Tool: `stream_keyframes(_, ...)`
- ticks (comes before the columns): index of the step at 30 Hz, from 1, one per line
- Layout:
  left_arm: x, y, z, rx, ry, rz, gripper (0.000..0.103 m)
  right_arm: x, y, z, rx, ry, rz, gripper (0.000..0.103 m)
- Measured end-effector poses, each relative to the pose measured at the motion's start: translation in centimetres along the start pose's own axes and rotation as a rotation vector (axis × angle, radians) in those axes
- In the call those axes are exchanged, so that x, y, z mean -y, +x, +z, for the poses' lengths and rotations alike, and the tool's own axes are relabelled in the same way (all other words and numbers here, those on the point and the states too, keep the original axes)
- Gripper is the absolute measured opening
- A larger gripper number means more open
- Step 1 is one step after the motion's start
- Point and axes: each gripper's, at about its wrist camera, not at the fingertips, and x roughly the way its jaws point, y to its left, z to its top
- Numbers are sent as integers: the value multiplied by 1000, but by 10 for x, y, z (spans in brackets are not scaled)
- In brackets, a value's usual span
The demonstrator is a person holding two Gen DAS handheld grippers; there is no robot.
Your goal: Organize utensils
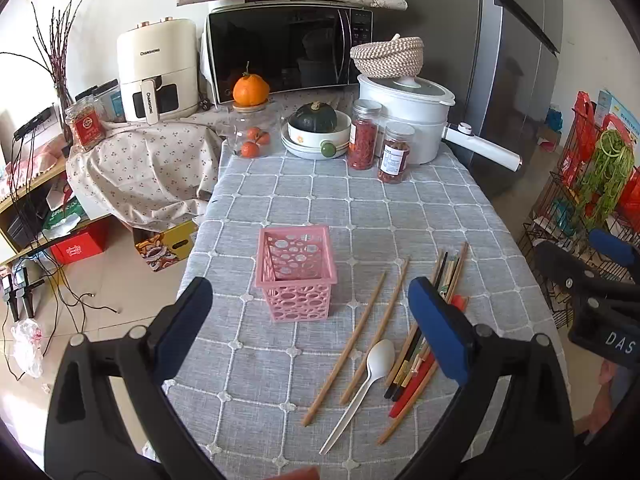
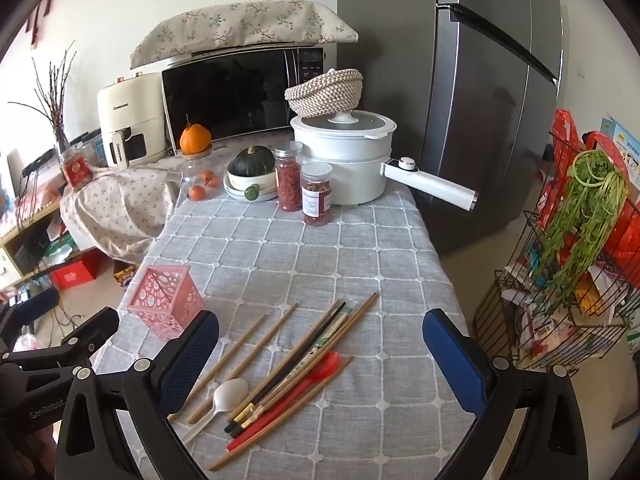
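We hold the left gripper [image 1: 310, 320] and the right gripper [image 2: 320, 356] wide, with nothing in them. The chopsticks [image 2: 316, 352] and white spoon [image 1: 372, 368] lie on the bench [image 2: 360, 248], beside the pink basket [image 1: 296, 272].

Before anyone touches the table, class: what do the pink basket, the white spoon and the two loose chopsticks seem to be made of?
Pink basket: looks like moulded plastic, matte, with cut-out round holes in thin, even walls. White spoon: probably plastic, smooth, slightly glossy, thin and uniformly white. Two loose chopsticks: likely bamboo or wood, plain tan, matte, no paint visible.
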Motion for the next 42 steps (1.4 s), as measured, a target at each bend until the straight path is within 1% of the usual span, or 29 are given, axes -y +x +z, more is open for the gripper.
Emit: stream_keyframes(42,2,1,-1,-9,-3,-5,98,-3,4,-1,-19,16,8,103)
